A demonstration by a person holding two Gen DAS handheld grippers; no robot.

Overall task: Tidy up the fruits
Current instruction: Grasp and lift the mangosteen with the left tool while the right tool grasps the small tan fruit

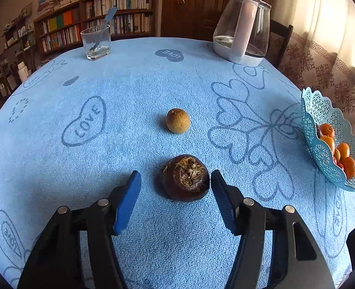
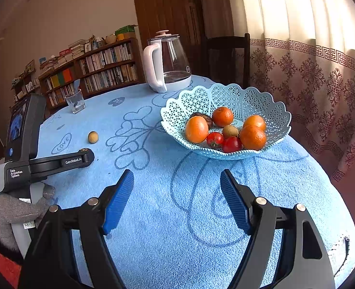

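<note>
Left gripper spread, unclamped, astride dark brown fruit on blue tablecloth — left pad clear, right-pad contact unclear. Right gripper spread, empty. Basket cut off at frame edge.

- The round table wears a blue cloth with hearts and the word "LOVE".
- Behind the table, a long wooden bookshelf stands full of books (more are piled on its top).
- Beside the bookshelf is a dark wooden door.
- A dark chair waits at the table's far edge.
- Behind the chair hangs a patterned curtain, bright with daylight.
- The wall above the bookshelf is plain.
</note>
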